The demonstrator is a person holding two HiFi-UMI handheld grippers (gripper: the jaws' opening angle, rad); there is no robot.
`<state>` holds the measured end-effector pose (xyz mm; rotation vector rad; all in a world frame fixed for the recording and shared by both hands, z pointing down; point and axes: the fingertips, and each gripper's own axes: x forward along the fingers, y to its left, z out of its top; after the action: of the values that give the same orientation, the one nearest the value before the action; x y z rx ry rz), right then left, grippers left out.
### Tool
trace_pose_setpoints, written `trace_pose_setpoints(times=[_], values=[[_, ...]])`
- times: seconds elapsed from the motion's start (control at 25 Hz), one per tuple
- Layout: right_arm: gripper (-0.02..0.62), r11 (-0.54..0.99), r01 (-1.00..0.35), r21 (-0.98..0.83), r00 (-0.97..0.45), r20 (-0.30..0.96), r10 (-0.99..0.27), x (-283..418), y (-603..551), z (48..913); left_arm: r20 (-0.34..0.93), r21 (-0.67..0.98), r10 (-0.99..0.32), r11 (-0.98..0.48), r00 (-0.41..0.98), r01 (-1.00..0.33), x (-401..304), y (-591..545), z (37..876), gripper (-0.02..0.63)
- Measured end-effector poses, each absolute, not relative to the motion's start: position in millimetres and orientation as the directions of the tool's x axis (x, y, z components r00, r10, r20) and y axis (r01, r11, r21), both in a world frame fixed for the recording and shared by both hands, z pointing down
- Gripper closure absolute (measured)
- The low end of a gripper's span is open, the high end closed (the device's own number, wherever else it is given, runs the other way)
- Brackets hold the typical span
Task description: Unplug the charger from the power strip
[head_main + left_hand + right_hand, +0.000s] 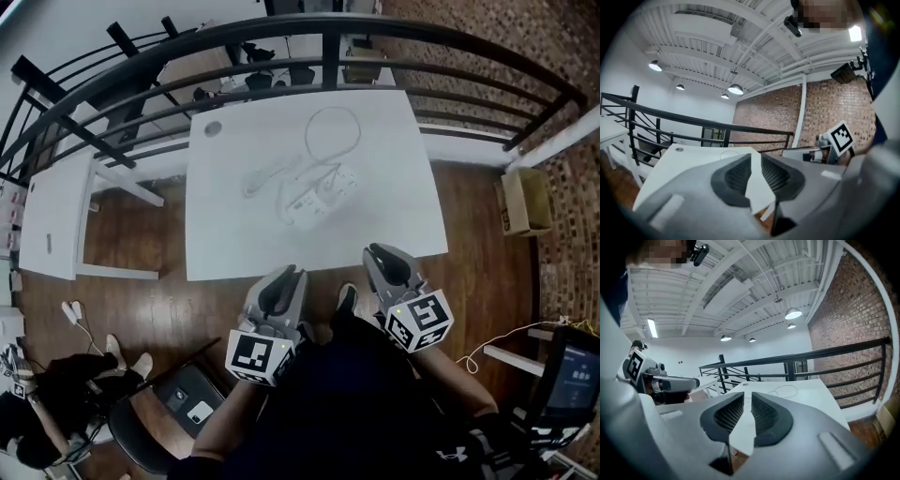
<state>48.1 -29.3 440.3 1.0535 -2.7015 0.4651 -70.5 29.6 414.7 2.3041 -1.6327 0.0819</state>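
A white power strip [317,199] lies mid-table on the white table [234,234], with a white charger [343,178] at its right end. A thin white cable [334,131] loops toward the far edge. Both grippers hover off the table's near edge, well short of the strip. My left gripper [286,273] has its jaws a little apart with nothing between them [756,157]. The jaws of my right gripper [375,251] stand a narrow slit apart, also empty [747,397]. The cable loop [785,391] shows faintly in the right gripper view.
A black railing [328,47] curves behind the table. A second white table [52,216] stands at left, a cardboard box [525,202] at right. A dark chair [178,403] and a seated person [37,412] are at lower left, a screen [572,380] at lower right.
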Motion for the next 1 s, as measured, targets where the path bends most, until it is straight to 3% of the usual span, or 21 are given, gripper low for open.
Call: trace_pose_setpoints(times=[0.32,0.6,1.0], values=[[0.446,0.758,-0.625,-0.186,-0.758,0.377,-0.532,40.8,-82.4,482.4,0.299,0.114,-0.919,-0.231,0.255,-0.966,-64.7,-21.2,452.3,0.489],[0.419,0.742,-0.649,-0.169,-0.717,0.460,-0.523,19.0,-118.0,532.8,0.449,0.029,-0.855,-0.276,0.259,-0.961,-64.3,-64.6,521.1,0.449],[0.383,0.752,-0.657,-0.053,-0.620,0.604,-0.500,-37.2,-151.9,597.9,0.618,-0.033,-0.731,-0.393,0.291,-0.919,-81.1,-105.9,620.4,0.443]])
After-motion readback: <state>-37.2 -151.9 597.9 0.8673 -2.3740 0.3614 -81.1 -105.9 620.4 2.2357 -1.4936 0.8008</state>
